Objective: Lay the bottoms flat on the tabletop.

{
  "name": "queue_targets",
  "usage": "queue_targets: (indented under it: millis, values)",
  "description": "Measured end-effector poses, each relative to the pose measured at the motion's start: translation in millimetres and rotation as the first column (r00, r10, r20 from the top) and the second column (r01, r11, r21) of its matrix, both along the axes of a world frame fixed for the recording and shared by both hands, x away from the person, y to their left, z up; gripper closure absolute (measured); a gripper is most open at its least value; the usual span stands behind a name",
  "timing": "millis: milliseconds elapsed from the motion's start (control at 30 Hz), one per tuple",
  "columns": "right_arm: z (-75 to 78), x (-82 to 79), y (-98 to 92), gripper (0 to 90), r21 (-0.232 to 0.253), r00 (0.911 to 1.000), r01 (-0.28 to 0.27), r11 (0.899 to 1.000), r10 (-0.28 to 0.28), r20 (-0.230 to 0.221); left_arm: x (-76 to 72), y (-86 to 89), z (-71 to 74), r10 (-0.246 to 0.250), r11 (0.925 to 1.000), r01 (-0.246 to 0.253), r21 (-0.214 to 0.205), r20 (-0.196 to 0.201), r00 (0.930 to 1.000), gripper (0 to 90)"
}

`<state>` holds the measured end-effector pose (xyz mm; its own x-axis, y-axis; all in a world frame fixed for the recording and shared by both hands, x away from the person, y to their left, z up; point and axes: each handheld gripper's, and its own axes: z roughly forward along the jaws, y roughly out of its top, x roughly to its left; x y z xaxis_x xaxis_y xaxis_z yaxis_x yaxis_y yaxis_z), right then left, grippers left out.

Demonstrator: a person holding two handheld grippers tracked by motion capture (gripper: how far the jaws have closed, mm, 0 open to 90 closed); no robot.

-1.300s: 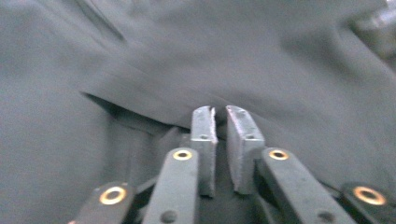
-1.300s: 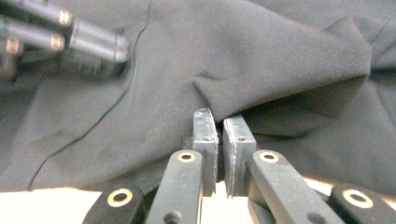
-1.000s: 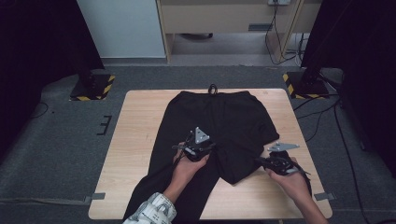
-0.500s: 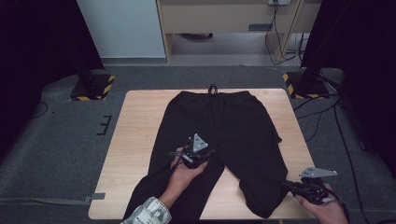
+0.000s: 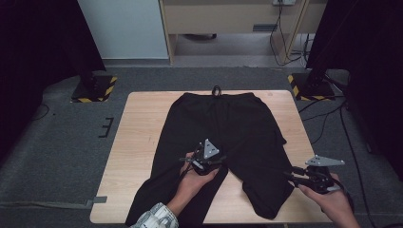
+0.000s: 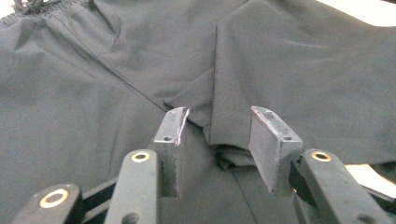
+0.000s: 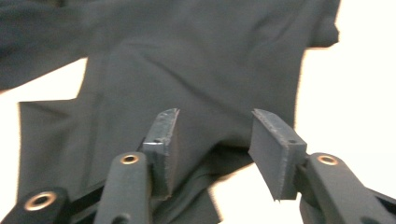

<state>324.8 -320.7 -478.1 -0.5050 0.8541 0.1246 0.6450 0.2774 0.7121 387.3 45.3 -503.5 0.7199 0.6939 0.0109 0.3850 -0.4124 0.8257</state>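
I see the black trousers [image 5: 223, 137] spread flat on the wooden counter [image 5: 138, 142], waistband at the far edge and both legs running toward me. My left tool [image 5: 205, 161] sits over the crotch, where the two legs part. In the left gripper view its jaws have just been opening and stand apart, with a small fold of cloth [image 6: 224, 149] between them, and the pads do not press on it. My right tool [image 5: 291, 176] is at the outer edge of the right leg, near the hem. Its jaws have just been opening too, and the leg's edge [image 7: 219, 158] lies loose between them.
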Motion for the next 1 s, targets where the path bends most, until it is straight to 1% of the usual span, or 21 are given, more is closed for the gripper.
queue_targets:
  millis: [33,67,100,133,167,233,300,333,400,433,467,500,533,567,633,667,700,733,800,867,1000]
  values:
    - [-3.4,6.6,-0.7,49.4,-0.010,0.9998,0.019,1.000,-0.019,0.004,0.8,-1.4,-0.9,0.003,1.0000,-0.003,0.002,-0.001,1.0000,54.7]
    - [-6.2,11.5,-1.2,48.6,-0.011,0.9995,0.030,0.999,-0.030,-0.001,2.0,-4.0,-2.6,0.007,1.0000,-0.007,0.007,-0.006,1.0000,53.8]
    - [-11.6,20.0,-1.8,48.4,-0.018,0.9983,0.059,0.998,-0.059,0.003,2.7,-5.5,-3.6,0.008,1.0000,-0.008,0.004,-0.008,0.9999,52.8]
    - [-14.9,25.5,-2.3,48.3,-0.017,0.9973,0.073,0.997,-0.073,0.006,3.8,-8.1,-5.1,0.007,1.0000,-0.007,0.000,-0.013,0.9999,52.3]
    - [-21.1,34.1,-3.2,48.0,-0.023,0.9960,0.089,0.996,-0.089,0.002,4.3,-10.0,-5.9,0.005,1.0000,-0.005,0.004,-0.015,0.9999,50.6]
    - [-29.9,45.6,-3.2,47.9,-0.024,0.9927,0.120,0.993,-0.120,-0.009,5.3,-15.8,-8.3,-0.004,0.9998,0.004,0.019,-0.014,0.9999,48.6]
    - [-37.3,54.6,-3.4,47.9,-0.019,0.9918,0.126,0.992,-0.126,-0.021,5.8,-20.0,-10.1,-0.006,0.9996,0.006,0.027,-0.010,0.9999,48.5]
    - [-40.1,57.5,-2.5,47.9,-0.021,0.9914,0.128,0.992,-0.128,-0.025,6.2,-21.9,-11.1,-0.008,0.9997,0.009,0.023,-0.012,0.9999,49.1]
    - [-45.7,62.2,0.0,48.0,-0.029,0.9910,0.128,0.991,-0.129,-0.033,7.8,-26.0,-13.4,-0.016,0.9992,0.016,0.036,-0.013,0.9998,51.0]
    - [-46.9,62.9,1.3,49.1,-0.032,0.9920,0.122,0.992,-0.123,-0.028,8.7,-27.9,-14.5,-0.021,0.9990,0.021,0.040,-0.016,0.9997,53.1]
    - [-47.1,63.3,2.3,50.4,-0.031,0.9932,0.113,0.993,-0.114,-0.024,10.3,-31.2,-15.9,-0.031,0.9976,0.032,0.061,-0.015,0.9994,55.6]
    - [-47.6,64.0,3.9,52.1,-0.027,0.9944,0.103,0.994,-0.104,-0.020,11.3,-33.2,-17.0,-0.044,0.9968,0.045,0.067,-0.014,0.9989,58.3]
    - [-47.5,63.7,5.2,55.7,-0.029,0.9945,0.102,0.994,-0.103,-0.020,13.0,-35.5,-18.6,-0.068,0.9958,0.069,0.060,-0.030,0.9972,60.5]
    - [-47.1,63.0,6.6,64.2,-0.035,0.9959,0.088,0.995,-0.089,-0.018,14.7,-38.0,-20.3,-0.080,0.9949,0.083,0.057,-0.053,0.9954,62.9]
    - [-46.2,59.6,9.8,77.1,-0.043,0.9973,0.066,0.997,-0.067,-0.029,15.2,-41.1,-22.6,-0.087,0.9936,0.091,0.067,-0.060,0.9944,72.2]
    - [-45.6,57.8,11.1,83.5,-0.043,0.9978,0.052,0.998,-0.054,-0.040,16.1,-42.4,-23.9,-0.081,0.9939,0.086,0.069,-0.071,0.9942,76.2]
    - [-45.3,55.7,12.3,86.7,-0.049,0.9985,0.037,0.998,-0.039,-0.039,16.8,-43.1,-25.0,-0.079,0.9942,0.084,0.067,-0.080,0.9937,81.2]
    - [-44.8,53.8,13.2,87.5,-0.051,0.9984,0.030,0.998,-0.033,-0.046,16.9,-43.8,-25.4,-0.075,0.9945,0.081,0.067,-0.085,0.9936,84.0]
    - [-43.3,50.7,13.6,87.9,-0.051,0.9979,0.022,0.998,-0.025,-0.061,15.3,-44.0,-24.1,-0.078,0.9946,0.083,0.062,-0.086,0.9933,86.1]
    - [-40.9,44.8,13.3,88.0,-0.048,0.9975,0.007,0.999,-0.011,-0.070,11.5,-43.5,-22.5,-0.090,0.9934,0.096,0.064,-0.079,0.9928,86.3]
    - [-34.9,29.7,6.4,88.0,-0.033,0.9972,-0.005,0.999,0.002,-0.075,0.1,-42.6,-19.3,-0.126,0.9901,0.131,0.050,-0.089,0.9880,85.6]
